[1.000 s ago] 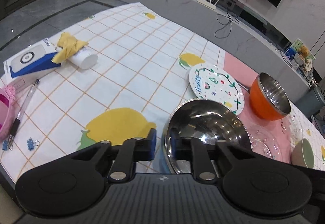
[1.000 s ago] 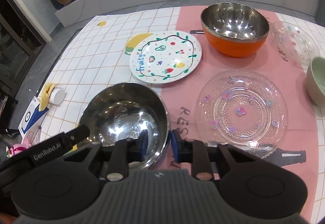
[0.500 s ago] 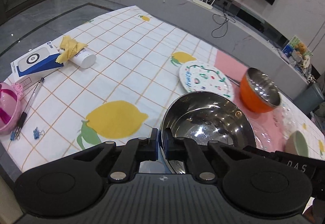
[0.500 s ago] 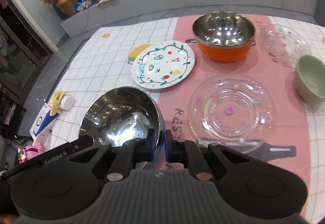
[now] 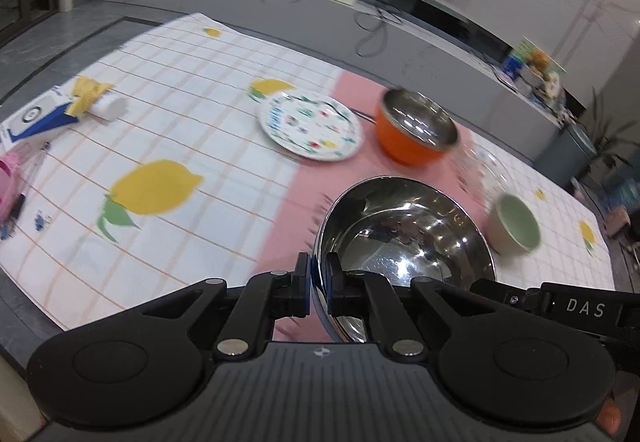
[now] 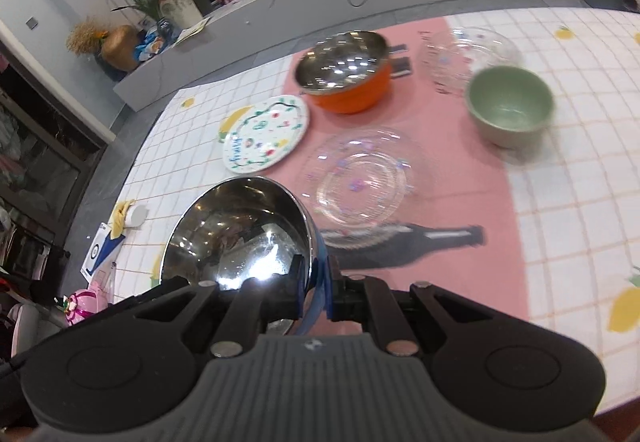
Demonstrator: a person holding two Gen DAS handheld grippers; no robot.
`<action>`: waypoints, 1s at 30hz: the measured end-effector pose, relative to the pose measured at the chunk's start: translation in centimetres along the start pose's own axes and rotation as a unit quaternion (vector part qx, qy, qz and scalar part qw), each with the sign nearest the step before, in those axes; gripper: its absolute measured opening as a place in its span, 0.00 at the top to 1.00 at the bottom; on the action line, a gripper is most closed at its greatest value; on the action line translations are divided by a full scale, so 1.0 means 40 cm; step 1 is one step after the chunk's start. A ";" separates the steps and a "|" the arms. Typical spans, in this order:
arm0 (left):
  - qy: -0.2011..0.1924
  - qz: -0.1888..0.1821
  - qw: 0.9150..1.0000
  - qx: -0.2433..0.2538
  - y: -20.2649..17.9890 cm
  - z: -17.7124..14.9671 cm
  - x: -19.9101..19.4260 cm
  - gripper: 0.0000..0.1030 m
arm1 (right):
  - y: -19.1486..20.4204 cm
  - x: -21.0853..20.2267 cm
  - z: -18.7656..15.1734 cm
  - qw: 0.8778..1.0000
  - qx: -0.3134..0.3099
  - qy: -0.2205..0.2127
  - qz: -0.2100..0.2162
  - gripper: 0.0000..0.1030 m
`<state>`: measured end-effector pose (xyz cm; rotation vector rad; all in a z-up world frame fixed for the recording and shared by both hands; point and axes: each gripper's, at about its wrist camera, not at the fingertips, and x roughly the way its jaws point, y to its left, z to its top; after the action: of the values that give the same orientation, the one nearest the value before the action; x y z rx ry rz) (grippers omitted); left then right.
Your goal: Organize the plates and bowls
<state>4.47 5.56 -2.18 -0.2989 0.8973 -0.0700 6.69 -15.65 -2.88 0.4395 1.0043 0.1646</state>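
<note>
Clamping the rim of the large steel bowl (image 5: 404,238) from opposite sides, the left hand-held gripper (image 5: 319,284) and the right hand-held gripper (image 6: 318,288) each had their fingers pressed together on the thin metal edge. The bowl hung tilted above the near edge of the desk (image 5: 168,145), over the pink strip of the cloth. Toward the far edge sat the orange bowl (image 6: 344,75) with its steel lining, and just beside it the painted fruit plate (image 6: 266,135). A clear glass plate (image 6: 360,177) lay near the middle of the desk. The green bowl (image 6: 510,107) stood toward the right edge, with a clear glass bowl (image 6: 466,53) just behind it; both were blurred.
</note>
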 end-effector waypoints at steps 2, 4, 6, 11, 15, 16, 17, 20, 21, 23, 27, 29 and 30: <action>0.010 -0.007 1.000 0.006 -0.023 -0.018 0.003 0.92 | -0.029 -0.018 -0.009 1.000 0.006 0.004 -0.006 0.93; 0.019 -0.013 1.000 0.010 -0.039 -0.036 0.009 0.92 | -0.056 -0.026 -0.018 1.000 0.010 0.007 -0.011 0.93; 0.027 -0.015 0.999 0.010 -0.049 -0.053 0.017 0.92 | -0.084 -0.025 -0.027 1.000 0.020 0.015 -0.014 0.93; 0.048 -0.011 0.999 0.013 -0.056 -0.083 0.043 0.92 | -0.124 -0.014 -0.055 0.999 0.037 0.033 -0.017 0.93; 0.062 -0.009 0.998 0.008 -0.053 -0.102 0.063 0.92 | -0.133 -0.001 -0.077 0.998 0.032 0.039 -0.028 0.93; 0.065 -0.008 0.998 0.006 -0.052 -0.106 0.067 0.92 | -0.138 0.003 -0.079 0.998 0.033 0.041 -0.029 0.93; 0.067 -0.007 0.998 0.005 -0.050 -0.110 0.070 0.92 | -0.143 0.006 -0.081 0.998 0.035 0.043 -0.029 0.93; 0.072 -0.009 0.997 0.001 -0.046 -0.120 0.077 0.92 | -0.153 0.010 -0.087 0.998 0.037 0.045 -0.030 0.93; 0.072 -0.007 0.997 0.003 -0.048 -0.123 0.078 0.92 | -0.154 0.012 -0.089 0.998 0.037 0.046 -0.031 0.93; 0.069 -0.002 0.998 0.011 -0.054 -0.125 0.080 0.93 | -0.157 0.015 -0.094 0.998 0.037 0.048 -0.032 0.93; 0.068 0.003 0.998 0.017 -0.059 -0.126 0.079 0.93 | -0.155 0.017 -0.096 0.998 0.036 0.049 -0.032 0.93; 0.067 0.002 0.998 0.019 -0.060 -0.126 0.078 0.93 | -0.158 0.018 -0.096 0.998 0.038 0.049 -0.032 0.93; 0.067 0.003 0.998 0.020 -0.061 -0.126 0.078 0.93 | -0.158 0.018 -0.095 0.997 0.039 0.050 -0.032 0.93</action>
<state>2.64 1.51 -6.80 -0.2568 1.0292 -0.1040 3.43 -20.04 -7.90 0.4726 1.1240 0.0905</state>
